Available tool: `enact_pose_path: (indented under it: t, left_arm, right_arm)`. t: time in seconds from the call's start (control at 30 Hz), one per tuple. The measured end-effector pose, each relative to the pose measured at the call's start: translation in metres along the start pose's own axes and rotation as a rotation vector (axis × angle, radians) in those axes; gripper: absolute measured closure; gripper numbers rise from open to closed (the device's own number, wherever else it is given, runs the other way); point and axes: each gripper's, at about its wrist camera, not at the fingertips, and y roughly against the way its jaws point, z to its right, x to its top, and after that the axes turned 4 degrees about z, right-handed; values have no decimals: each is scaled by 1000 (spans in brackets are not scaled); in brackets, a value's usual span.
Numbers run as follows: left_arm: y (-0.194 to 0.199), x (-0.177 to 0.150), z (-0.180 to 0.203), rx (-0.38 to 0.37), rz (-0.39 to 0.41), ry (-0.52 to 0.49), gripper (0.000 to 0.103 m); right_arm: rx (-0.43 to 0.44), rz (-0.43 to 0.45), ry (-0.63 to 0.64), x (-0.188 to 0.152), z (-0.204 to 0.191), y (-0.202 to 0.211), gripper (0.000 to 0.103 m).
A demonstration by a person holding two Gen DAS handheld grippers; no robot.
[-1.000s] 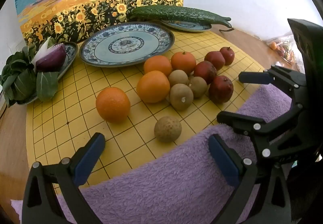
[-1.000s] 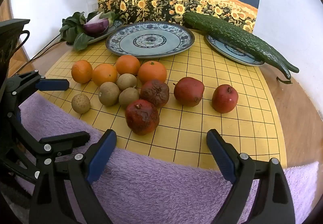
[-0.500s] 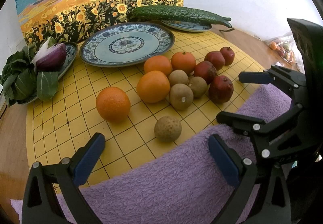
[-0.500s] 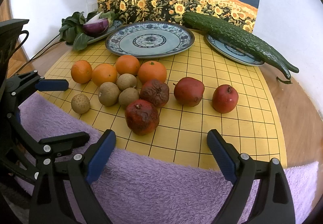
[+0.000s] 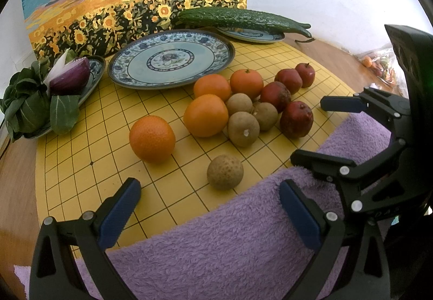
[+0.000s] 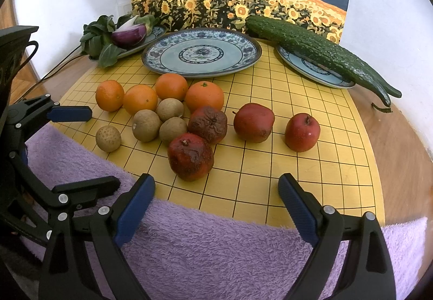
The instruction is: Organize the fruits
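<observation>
Left wrist view: the left gripper (image 5: 209, 212) hovers over the purple towel (image 5: 216, 245), fingers apart and empty. A lone longan (image 5: 225, 172) lies at 12 o'clock just beyond them on the yellow grid board (image 5: 81, 164), oranges (image 5: 205, 115) behind.

Right wrist view: the right gripper (image 6: 216, 205) has its fingers apart, empty. A wrinkled red fruit (image 6: 190, 156) sits at 11 o'clock, the large plate (image 6: 201, 55) beyond at 12.
</observation>
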Motion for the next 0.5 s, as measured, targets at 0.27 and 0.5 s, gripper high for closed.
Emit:
enact_pose_path:
  t: [0.27, 0.5]
  left_arm:
    - [1, -1, 0, 0, 0, 0, 0]
    - [1, -1, 0, 0, 1, 0, 0]
  right_arm:
    - [-5, 0, -2, 0, 0, 1, 8]
    - [-3, 1, -2, 0, 1, 0, 8]
